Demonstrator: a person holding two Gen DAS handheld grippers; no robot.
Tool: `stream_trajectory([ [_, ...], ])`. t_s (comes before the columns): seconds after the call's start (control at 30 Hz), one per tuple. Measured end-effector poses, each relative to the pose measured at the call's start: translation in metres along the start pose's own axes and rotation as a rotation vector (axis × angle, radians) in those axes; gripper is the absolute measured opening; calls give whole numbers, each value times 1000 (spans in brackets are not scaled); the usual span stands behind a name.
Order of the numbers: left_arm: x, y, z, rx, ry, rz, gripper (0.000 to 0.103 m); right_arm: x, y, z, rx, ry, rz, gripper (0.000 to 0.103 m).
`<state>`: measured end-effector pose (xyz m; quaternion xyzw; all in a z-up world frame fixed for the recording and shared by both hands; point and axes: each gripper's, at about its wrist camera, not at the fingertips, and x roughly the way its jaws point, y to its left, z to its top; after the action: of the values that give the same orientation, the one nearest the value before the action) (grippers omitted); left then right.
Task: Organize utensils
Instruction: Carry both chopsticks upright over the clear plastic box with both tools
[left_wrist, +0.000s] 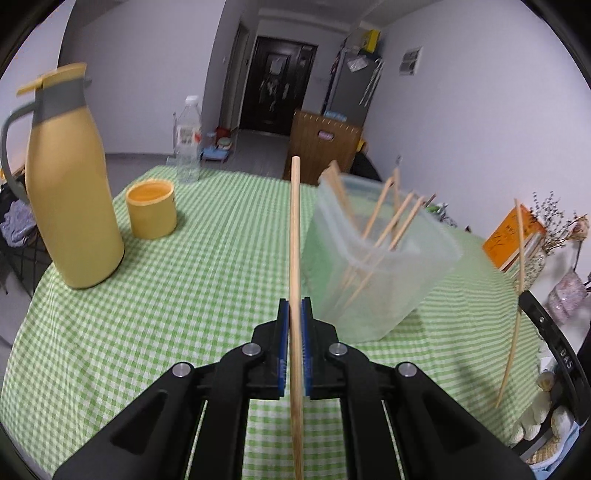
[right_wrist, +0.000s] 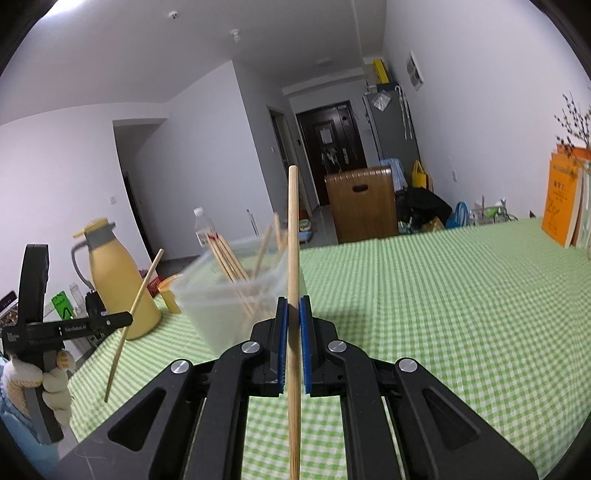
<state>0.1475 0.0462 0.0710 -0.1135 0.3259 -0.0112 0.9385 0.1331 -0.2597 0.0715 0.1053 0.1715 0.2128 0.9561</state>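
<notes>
My left gripper (left_wrist: 295, 306) is shut on a wooden chopstick (left_wrist: 294, 229) that stands upright between its blue pads, above the green checked tablecloth (left_wrist: 184, 314). Just to its right is a clear plastic container (left_wrist: 388, 288), tilted, with several chopsticks (left_wrist: 384, 221) leaning inside. In the right wrist view, my right gripper (right_wrist: 293, 304) is likewise shut on an upright chopstick (right_wrist: 293, 229), and the container (right_wrist: 221, 314) lies ahead to its left. The left gripper (right_wrist: 125, 319) shows there at the far left in a gloved hand (right_wrist: 55, 380), with its chopstick (right_wrist: 136, 314) slanting.
A yellow thermos jug (left_wrist: 74, 192), a yellow cup (left_wrist: 151, 214) and a water bottle (left_wrist: 188, 140) stand at the table's left and far side. Orange books (left_wrist: 513, 236) and dried flowers sit at the right edge. A wooden chair back (left_wrist: 325, 147) rises beyond the table.
</notes>
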Motion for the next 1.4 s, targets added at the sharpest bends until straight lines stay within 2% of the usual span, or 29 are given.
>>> stream_trajectory([
  [0.3, -25, -31, 26, 19, -81, -67, 4, -1, 23, 40, -31, -56, 43, 7],
  [0.63, -25, -55, 67, 8, -149, -119, 4, 23, 42, 81, -51, -88, 83, 7],
  [1.0, 6, -58, 114, -61, -177, -128, 4, 60, 47, 99, -51, -84, 81, 7],
  [1.4, 50, -58, 128, -77, -233, -86, 4, 111, 42, 104, -34, -82, 59, 7],
])
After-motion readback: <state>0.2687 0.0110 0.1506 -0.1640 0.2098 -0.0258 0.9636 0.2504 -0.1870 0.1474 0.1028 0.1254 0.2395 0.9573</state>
